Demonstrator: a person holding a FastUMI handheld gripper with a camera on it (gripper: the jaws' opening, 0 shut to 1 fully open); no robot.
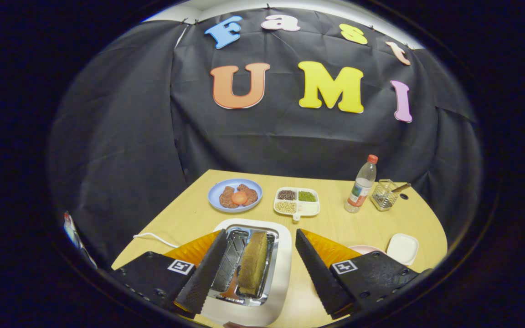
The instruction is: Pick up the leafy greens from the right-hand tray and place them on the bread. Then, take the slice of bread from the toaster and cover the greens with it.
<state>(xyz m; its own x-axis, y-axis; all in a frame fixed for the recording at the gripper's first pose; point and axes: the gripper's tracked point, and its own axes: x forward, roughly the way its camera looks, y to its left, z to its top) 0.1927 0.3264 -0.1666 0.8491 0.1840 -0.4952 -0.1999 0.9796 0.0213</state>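
Your tool (259, 264) is hanging wide open and holding nothing, its fingers straddling the white toaster (277, 298) directly below. The slice of bread (253, 269) is standing on edge in the right-hand slot, closer to your right finger, its long axis running away from you, parallel to the fingers. Beyond, on the table (335, 223), a blue plate (214, 193) and a divided dish (310, 210) are sitting well apart from the toaster.

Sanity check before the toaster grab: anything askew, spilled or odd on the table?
Nothing stands out. The bread slice stands upright in one slot of the toaster, between the open gripper fingers. The bottle is upright and capped; the sectioned dish keeps its grains in their compartments. No spills.
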